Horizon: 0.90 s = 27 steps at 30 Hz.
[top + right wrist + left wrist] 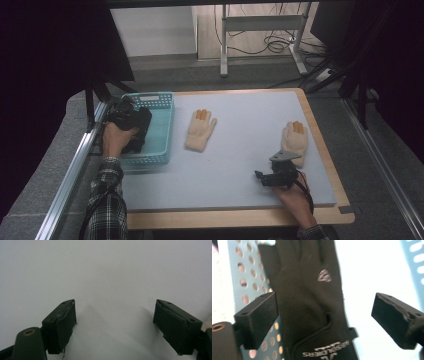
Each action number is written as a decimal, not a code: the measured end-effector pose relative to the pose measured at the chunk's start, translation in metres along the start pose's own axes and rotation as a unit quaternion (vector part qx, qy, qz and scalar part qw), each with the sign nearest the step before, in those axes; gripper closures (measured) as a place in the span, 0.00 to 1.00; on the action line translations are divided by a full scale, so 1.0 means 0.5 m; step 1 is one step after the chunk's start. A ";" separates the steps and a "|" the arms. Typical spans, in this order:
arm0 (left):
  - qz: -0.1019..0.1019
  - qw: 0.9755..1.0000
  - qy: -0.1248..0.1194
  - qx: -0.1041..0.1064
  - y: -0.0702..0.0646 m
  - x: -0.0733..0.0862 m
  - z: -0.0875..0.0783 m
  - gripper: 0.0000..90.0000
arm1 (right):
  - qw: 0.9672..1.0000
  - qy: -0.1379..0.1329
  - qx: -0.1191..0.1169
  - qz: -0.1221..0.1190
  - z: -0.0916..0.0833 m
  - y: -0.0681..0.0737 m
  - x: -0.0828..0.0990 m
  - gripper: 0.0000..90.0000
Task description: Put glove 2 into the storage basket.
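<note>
From the high view, the left gripper (pixel 131 120) hangs over the teal basket (pixel 165 127) at the left edge of the desk (pixel 240 165), with something dark beneath it that I take to be the black glove (pixel 141 134), though the hand hides much of it. Two cream knitted gloves lie flat on the desk: one (pixel 200 131) just right of the basket, the other (pixel 295 141) near the right edge, just beyond the right gripper (pixel 261 176), which rests low over bare desk.

In the left gripper view, the black glove (pixel 312 302) lies in the basket (pixel 249 277) on its perforated floor, fingers pointing away, cuff with white lettering nearest. The jaws stand spread on either side, with neither pad pressing on the fabric. The glove looks thin, limp and light, likely a smooth synthetic: it should fold and drape when lifted rather than hold shape. A pinch across the cuff or palm edge, gathering a fold of cloth, seems the surest hold.

In the right gripper view, the jaws are spread wide over plain desk (pixel 105 270), with nothing between them.
</note>
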<state>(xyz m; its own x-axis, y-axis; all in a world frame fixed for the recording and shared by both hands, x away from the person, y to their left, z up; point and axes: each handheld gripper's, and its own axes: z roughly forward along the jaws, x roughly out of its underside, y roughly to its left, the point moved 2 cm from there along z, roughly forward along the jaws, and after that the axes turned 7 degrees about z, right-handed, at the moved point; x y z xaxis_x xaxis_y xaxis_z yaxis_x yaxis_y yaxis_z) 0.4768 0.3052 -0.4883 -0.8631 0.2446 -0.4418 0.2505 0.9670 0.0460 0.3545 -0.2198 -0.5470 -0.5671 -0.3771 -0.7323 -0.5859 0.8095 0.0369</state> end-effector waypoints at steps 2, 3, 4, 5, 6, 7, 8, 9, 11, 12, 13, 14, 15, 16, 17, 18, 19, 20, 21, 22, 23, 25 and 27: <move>0.008 1.000 -0.020 0.013 -0.007 -0.002 -0.012 0.06 | 1.000 0.000 0.000 0.000 0.000 0.000 0.000 0.20; 0.013 0.999 -0.029 0.019 -0.010 -0.002 -0.018 0.05 | 1.000 0.000 0.000 0.000 0.000 0.000 0.000 0.20; 0.012 0.999 -0.035 0.023 -0.014 -0.002 -0.022 0.05 | 1.000 0.000 0.000 0.000 0.000 0.000 0.000 0.20; 0.016 0.999 -0.044 0.026 -0.019 -0.002 -0.028 0.05 | 1.000 0.000 0.000 0.000 0.000 0.000 0.000 0.20; 0.021 0.998 -0.050 0.033 -0.025 -0.001 -0.034 0.04 | 1.000 0.000 0.000 0.000 0.000 0.000 0.000 0.20; 0.026 0.997 -0.059 0.040 -0.031 0.000 -0.039 0.03 | 1.000 0.000 0.000 0.000 0.000 0.000 0.000 0.20; 0.034 0.996 -0.066 0.046 -0.039 0.002 -0.046 0.03 | 1.000 0.000 0.000 0.000 0.000 0.000 0.000 0.20; 0.039 0.996 -0.071 0.048 -0.043 0.004 -0.050 0.02 | 1.000 0.000 0.000 0.000 0.000 0.000 0.000 0.20; 0.053 0.994 -0.082 0.053 -0.055 0.006 -0.063 0.02 | 1.000 0.000 0.000 0.000 0.000 0.000 0.000 0.20; 0.058 0.993 -0.090 0.056 -0.060 0.008 -0.069 0.02 | 1.000 0.000 0.000 0.000 0.000 0.000 0.000 0.20; 0.062 0.991 -0.099 0.060 -0.065 0.009 -0.075 0.02 | 1.000 0.000 0.000 0.000 0.000 0.000 0.000 0.20; 0.068 0.989 -0.114 0.070 -0.075 0.011 -0.085 0.02 | 1.000 0.000 0.000 0.000 0.000 0.000 0.000 0.20; 0.068 0.989 -0.114 0.070 -0.075 0.011 -0.085 0.02 | 1.000 0.000 0.000 0.000 0.000 0.000 0.000 0.20; 0.073 0.987 -0.121 0.075 -0.082 0.013 -0.090 0.02 | 1.000 0.000 0.000 0.000 0.000 0.000 0.000 0.20; 0.078 0.986 -0.127 0.078 -0.090 0.014 -0.095 0.01 | 1.000 0.000 0.000 0.000 0.000 0.000 0.000 0.20; 0.085 0.985 -0.131 0.079 -0.098 0.016 -0.098 0.01 | 1.000 0.000 0.000 0.000 0.000 0.000 0.000 0.20; 0.094 0.983 -0.134 0.078 -0.106 0.017 -0.102 0.01 | 1.000 0.000 0.000 0.000 0.000 0.000 0.000 0.20; 0.099 0.983 -0.137 0.078 -0.116 0.020 -0.106 0.01 | 1.000 0.000 0.000 0.000 0.000 0.000 0.000 0.20; 0.108 0.981 -0.141 0.078 -0.125 0.021 -0.110 0.01 | 1.000 0.000 0.000 0.000 0.000 0.000 0.000 0.20; 0.114 0.980 -0.145 0.081 -0.137 0.024 -0.115 0.01 | 1.000 0.000 0.000 0.000 0.000 0.000 0.000 0.20; 0.120 0.978 -0.150 0.084 -0.148 0.026 -0.121 0.00 | 1.000 0.000 0.000 0.000 0.000 0.000 0.000 0.20; 0.133 0.974 -0.161 0.088 -0.173 0.032 -0.134 0.00 | 1.000 0.000 0.000 0.000 0.000 0.000 0.000 0.20; 0.147 0.971 -0.169 0.087 -0.196 0.039 -0.146 0.00 | 1.000 0.000 0.000 0.000 0.000 0.000 0.000 0.20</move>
<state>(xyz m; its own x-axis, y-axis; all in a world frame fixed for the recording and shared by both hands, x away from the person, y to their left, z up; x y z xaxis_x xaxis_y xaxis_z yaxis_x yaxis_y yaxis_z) 0.4032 0.2203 -0.4361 -0.5577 0.4421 -0.7026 0.5601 0.8251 0.0746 0.3544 -0.2197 -0.5470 -0.5667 -0.3779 -0.7321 -0.5860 0.8095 0.0358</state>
